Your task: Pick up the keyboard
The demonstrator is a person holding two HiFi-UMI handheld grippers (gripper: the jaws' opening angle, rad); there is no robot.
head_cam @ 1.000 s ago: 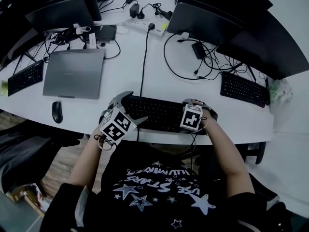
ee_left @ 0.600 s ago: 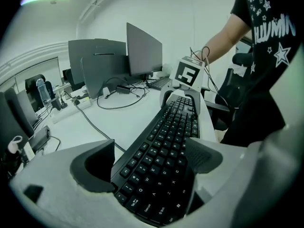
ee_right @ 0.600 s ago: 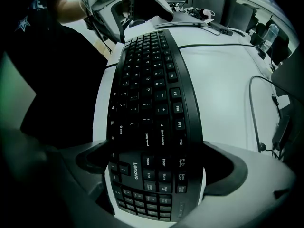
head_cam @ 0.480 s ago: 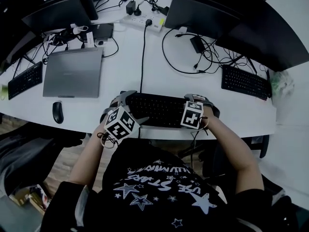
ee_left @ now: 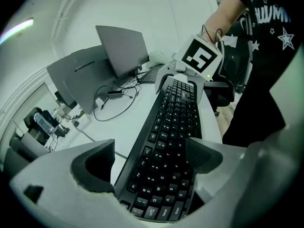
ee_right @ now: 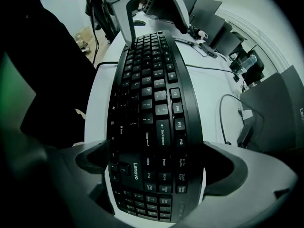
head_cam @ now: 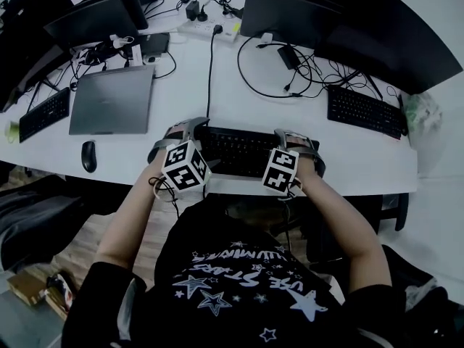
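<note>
A black Lenovo keyboard (head_cam: pixel 235 151) lies lengthwise across the near part of the white table (head_cam: pixel 362 167), close to the front edge. My left gripper (head_cam: pixel 190 130) holds its left end; in the left gripper view the keyboard (ee_left: pixel 173 127) runs between the two pads of the left gripper (ee_left: pixel 149 160). My right gripper (head_cam: pixel 296 142) holds the right end, where the number-pad end of the keyboard (ee_right: pixel 152 89) fills the gap in the right gripper (ee_right: pixel 159 167). I cannot tell whether the keyboard is off the table.
A closed grey laptop (head_cam: pixel 112 98) and a black mouse (head_cam: pixel 88 156) lie to the left. Another black keyboard (head_cam: pixel 365 111) sits at the right, one more at the far left (head_cam: pixel 43 113). Monitors (head_cam: pixel 290 17), a power strip (head_cam: pixel 210 29) and cables (head_cam: pixel 211 78) crowd the back.
Both grippers have stayed at the keyboard's ends. The left gripper's marker cube has turned and moved in toward the keyboard. Keyboard and grippers sit a little higher in the head view.
</note>
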